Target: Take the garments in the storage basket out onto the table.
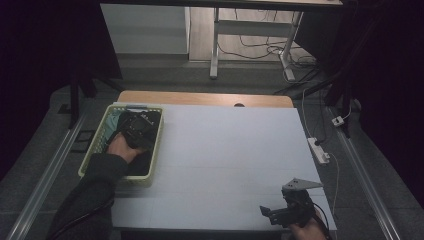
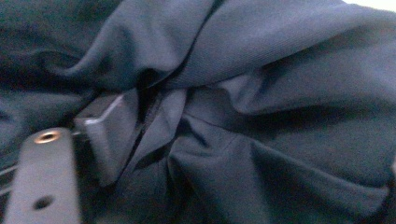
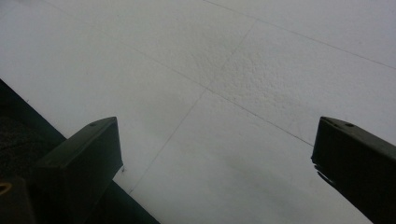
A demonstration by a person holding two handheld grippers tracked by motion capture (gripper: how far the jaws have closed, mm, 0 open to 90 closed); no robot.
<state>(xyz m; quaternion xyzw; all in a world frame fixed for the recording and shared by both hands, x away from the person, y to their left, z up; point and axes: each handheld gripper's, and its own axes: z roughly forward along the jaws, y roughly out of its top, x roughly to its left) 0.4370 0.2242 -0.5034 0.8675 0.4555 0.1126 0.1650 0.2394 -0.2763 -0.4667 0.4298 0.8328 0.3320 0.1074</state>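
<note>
A pale green basket (image 1: 156,148) stands at the table's left and holds dark blue cloth (image 2: 261,93). My left gripper (image 1: 137,128) is down inside the basket, pushed into the cloth (image 1: 141,165). In the left gripper view its left finger (image 2: 109,140) lies against bunched folds, and cloth covers the other jaw. My right gripper (image 1: 267,214) rests near the table's front right corner. Its jaws stand wide apart with nothing between them, over the bare white surface (image 3: 217,128).
The white table top (image 1: 230,155) stretches between the basket and the right gripper. A power strip (image 1: 318,150) and cables lie on the floor to the right. A desk frame (image 1: 215,45) stands beyond the far edge.
</note>
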